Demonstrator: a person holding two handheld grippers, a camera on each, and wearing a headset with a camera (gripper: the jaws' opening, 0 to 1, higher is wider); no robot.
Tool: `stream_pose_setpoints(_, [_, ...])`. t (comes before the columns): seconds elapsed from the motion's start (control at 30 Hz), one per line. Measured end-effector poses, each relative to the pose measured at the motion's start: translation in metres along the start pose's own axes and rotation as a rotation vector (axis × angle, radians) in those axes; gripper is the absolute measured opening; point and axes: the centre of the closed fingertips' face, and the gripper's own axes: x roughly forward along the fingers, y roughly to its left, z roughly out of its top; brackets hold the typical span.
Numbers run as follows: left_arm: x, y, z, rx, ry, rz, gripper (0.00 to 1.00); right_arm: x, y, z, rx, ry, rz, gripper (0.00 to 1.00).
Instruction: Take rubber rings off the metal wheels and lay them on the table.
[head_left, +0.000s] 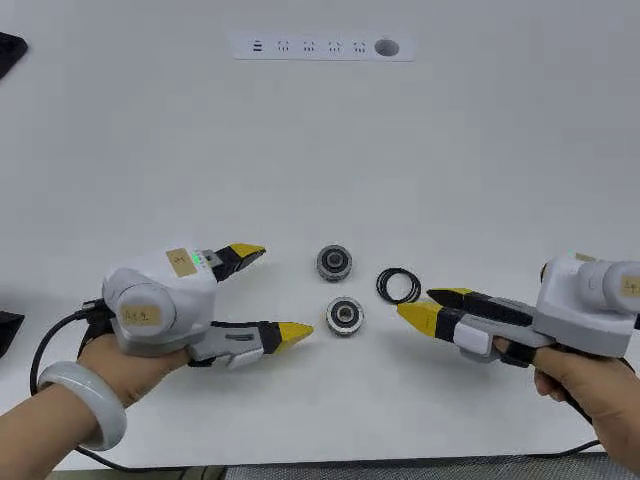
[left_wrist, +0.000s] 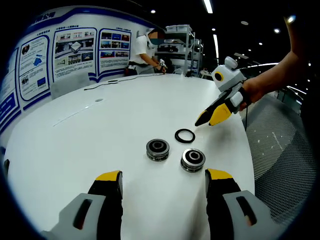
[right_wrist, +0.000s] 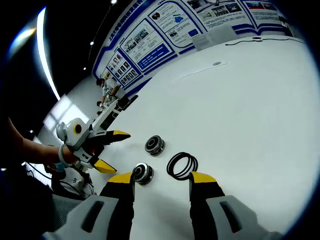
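Tabletop (head_left: 300, 150) rubber rings (head_left: 398, 285) and 2 wheels (head_left: 334, 262) lie between left gripper (head_left: 282, 290) and right gripper (head_left: 417, 302), fingers (head_left: 290, 333) spread.

Left claw (head_left: 286, 289): rounded pale grey housing, black jaws going yellow at the ends. Tan paper stickers (head_left: 181, 261) with writing too small to read. Small green light (head_left: 200, 260) on top, black cable (head_left: 48, 345) out the rear. Right claw (head_left: 415, 302): same grey, black and yellow build. Pale bangle (head_left: 82, 402) on left wrist.
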Motion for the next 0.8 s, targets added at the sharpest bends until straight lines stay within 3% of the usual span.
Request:
stream_pose_setpoints(0.3, [-0.012,-0.006,-0.002,-0.009,-0.008,0.012,0.70,-0.002,0.001,-0.009,-0.129,0.027,-0.023,0.61])
stream_pose_setpoints(0.5, [-0.020,-0.009,-0.004,-0.019,-0.014,0.027,0.72,-0.006,0.004,-0.018,-0.194,0.052,-0.037,0.64])
stream_pose_setpoints(0.8, [-0.036,-0.013,-0.012,-0.028,-0.019,0.049,0.72,-0.015,0.007,-0.021,-0.252,0.048,-0.074,0.67])
